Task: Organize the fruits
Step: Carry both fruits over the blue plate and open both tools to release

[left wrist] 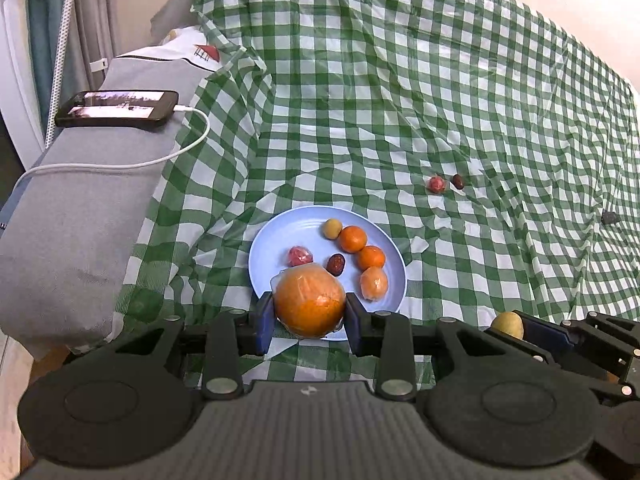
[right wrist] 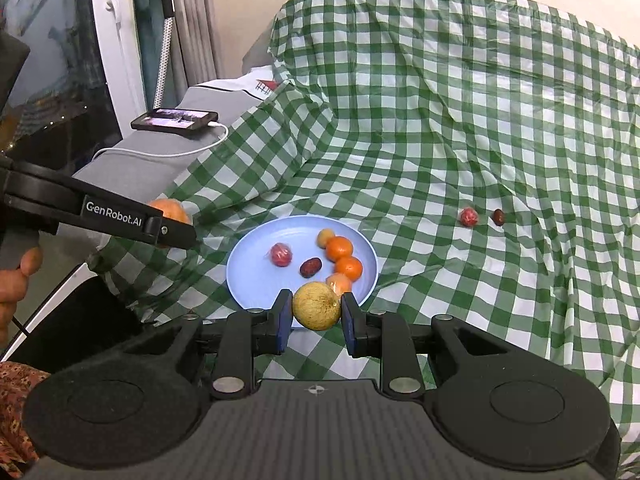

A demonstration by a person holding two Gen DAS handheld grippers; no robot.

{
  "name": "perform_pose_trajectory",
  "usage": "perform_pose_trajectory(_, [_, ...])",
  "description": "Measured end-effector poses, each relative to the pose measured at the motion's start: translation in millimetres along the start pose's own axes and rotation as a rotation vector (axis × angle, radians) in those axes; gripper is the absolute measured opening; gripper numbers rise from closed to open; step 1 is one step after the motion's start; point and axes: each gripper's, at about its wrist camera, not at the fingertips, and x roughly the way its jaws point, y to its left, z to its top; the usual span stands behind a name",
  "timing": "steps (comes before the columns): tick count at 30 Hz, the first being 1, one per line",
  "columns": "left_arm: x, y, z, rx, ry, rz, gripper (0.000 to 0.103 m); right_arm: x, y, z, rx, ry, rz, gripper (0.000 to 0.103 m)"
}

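Note:
My left gripper [left wrist: 309, 316] is shut on a large wrapped orange [left wrist: 309, 301], held over the near rim of the light blue plate [left wrist: 280, 236]. My right gripper [right wrist: 314, 314] is shut on a small yellow-green fruit [right wrist: 316, 305] above the plate's [right wrist: 256, 268] near edge. On the plate lie a small yellow fruit [left wrist: 332, 228], two tangerines [left wrist: 353, 238], a wrapped tangerine [left wrist: 374, 283], a red wrapped fruit [left wrist: 299, 256] and a dark date [left wrist: 335, 264]. In the right wrist view the left gripper [right wrist: 176, 230] shows at left with its orange [right wrist: 170, 210].
A red wrapped fruit [left wrist: 436, 183] and a dark date [left wrist: 457, 181] lie on the green checked cloth [left wrist: 400, 100] to the right beyond the plate. A small dark object [left wrist: 609, 217] sits far right. A phone [left wrist: 117, 108] with a white cable rests on a grey cushion [left wrist: 80, 220] at left.

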Motion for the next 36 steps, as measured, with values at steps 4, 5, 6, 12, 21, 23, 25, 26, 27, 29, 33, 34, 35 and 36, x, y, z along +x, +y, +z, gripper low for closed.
perform_pose_trajectory(4, [6.9, 3.8, 3.8, -0.013, 0.025, 0.009, 0.040, 6.1, -1.0, 1.8, 0.003, 0.019, 0.004, 0.027])
perform_pose_trajectory(5, [9.0, 5.1, 4.1, -0.019, 0.033, 0.011, 0.040, 7.8, -0.9, 2.0, 0.002, 0.024, 0.005, 0.027])
perform_pose_trajectory(6, [10.9, 6.6, 4.7, -0.022, 0.039, 0.012, 0.040, 10.0, -0.8, 2.2, 0.002, 0.031, 0.007, 0.027])
perform_pose_trajectory(12, [22.1, 12.4, 7.5, -0.021, 0.072, 0.022, 0.040, 22.1, 0.9, 2.6, -0.002, 0.072, 0.024, 0.027])
perform_pose_trajectory(21, [45.1, 12.7, 19.5, -0.016, 0.112, 0.028, 0.040, 46.7, -1.2, 7.3, 0.005, 0.132, 0.038, 0.027])
perform_pose_trajectory(23, [50.7, 13.1, 22.5, -0.012, 0.122, 0.029, 0.040, 51.6, -2.0, 8.9, 0.005, 0.138, 0.042, 0.027])
perform_pose_trajectory(25, [56.4, 13.3, 25.4, -0.007, 0.130, 0.032, 0.040, 57.5, -3.6, 10.5, 0.009, 0.144, 0.043, 0.027])
perform_pose_trajectory(26, [59.9, 13.2, 27.1, -0.004, 0.134, 0.034, 0.040, 61.0, -4.9, 11.3, 0.012, 0.148, 0.044, 0.027])
perform_pose_trajectory(27, [62.9, 13.0, 28.5, -0.001, 0.138, 0.036, 0.039, 65.3, -6.2, 12.0, 0.016, 0.153, 0.045, 0.027])
perform_pose_trajectory(29, [70.1, 12.5, 31.9, 0.005, 0.147, 0.038, 0.040, 72.7, -7.4, 13.0, 0.021, 0.161, 0.047, 0.027])
perform_pose_trajectory(33, [86.2, 10.6, 38.8, 0.018, 0.168, 0.045, 0.040, 89.1, -10.9, 17.3, 0.029, 0.172, 0.052, 0.027])
perform_pose_trajectory(34, [90.7, 10.2, 40.1, 0.021, 0.174, 0.047, 0.040, 93.5, -11.7, 18.4, 0.031, 0.175, 0.053, 0.027])
perform_pose_trajectory(35, [95.7, 9.9, 41.8, 0.026, 0.180, 0.049, 0.040, 97.6, -12.5, 19.4, 0.034, 0.178, 0.055, 0.027])
perform_pose_trajectory(36, [100.7, 9.7, 43.5, 0.029, 0.186, 0.050, 0.039, 102.2, -13.6, 20.5, 0.037, 0.181, 0.056, 0.027])
